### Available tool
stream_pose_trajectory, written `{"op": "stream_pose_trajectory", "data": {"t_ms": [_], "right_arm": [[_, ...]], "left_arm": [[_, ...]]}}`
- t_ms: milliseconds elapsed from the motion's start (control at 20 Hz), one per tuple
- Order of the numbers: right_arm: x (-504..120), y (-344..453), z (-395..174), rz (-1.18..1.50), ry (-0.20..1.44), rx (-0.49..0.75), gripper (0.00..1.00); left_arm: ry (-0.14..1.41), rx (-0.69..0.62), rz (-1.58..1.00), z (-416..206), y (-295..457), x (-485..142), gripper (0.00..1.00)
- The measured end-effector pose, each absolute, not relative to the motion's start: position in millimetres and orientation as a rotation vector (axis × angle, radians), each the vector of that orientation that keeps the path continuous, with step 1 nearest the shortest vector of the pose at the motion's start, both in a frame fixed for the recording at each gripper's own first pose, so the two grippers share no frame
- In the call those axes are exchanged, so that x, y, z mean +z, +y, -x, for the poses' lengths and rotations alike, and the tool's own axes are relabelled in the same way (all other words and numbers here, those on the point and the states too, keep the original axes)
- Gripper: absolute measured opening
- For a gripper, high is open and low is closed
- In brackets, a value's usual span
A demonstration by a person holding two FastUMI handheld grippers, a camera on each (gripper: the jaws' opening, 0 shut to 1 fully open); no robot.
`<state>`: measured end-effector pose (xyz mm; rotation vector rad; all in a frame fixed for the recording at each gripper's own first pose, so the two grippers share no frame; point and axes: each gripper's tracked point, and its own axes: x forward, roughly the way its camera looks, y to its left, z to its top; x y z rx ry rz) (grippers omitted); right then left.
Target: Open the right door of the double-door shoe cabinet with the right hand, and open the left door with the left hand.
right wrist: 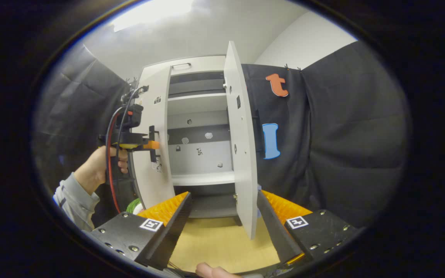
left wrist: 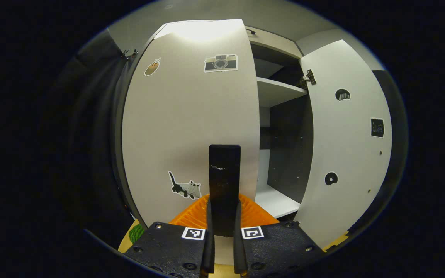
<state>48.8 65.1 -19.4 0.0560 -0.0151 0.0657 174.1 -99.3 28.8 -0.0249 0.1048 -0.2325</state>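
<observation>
So the cabinet is standing on the tan floor with black cloth walls around it, and both its doors are swung out to some degree. From my right gripper view you look straight into it: shelves across the inside, a few little stickers on the back panel, a small handle up on the top strip.

The right door is wide open, edge-on to me in that view, its bottom corner sitting between my right gripper's fingers without either one touching it. In my left gripper view that same door hangs off to the right, hinge showing at its top inner edge, a couple of round stickers and a dark square one on its inner face.

The left door is only partly open, with a gap at its right edge where the shelves show. It has a camera sticker up top, a snack-looking one at upper left, and a cat sticker low down.

My left gripper is clamped tight on the left door's dark upright handle, a finger on each side of it. In the right gripper view I can see that gripper on the door's front, with my hand and grey sleeve behind it and a red cable looping down.

My right gripper is spread wide open, holding nothing.
</observation>
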Motion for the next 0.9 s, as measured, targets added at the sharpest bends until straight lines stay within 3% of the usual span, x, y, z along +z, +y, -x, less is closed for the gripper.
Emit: {"op": "stream_pose_trajectory", "data": {"t_ms": [900], "right_arm": [[-11.7,75.2,-76.9,-0.029,-0.035,0.089,1.0]], "left_arm": [[0.089,-0.246,0.014,-106.5,-38.8,35.8,0.2]]}}
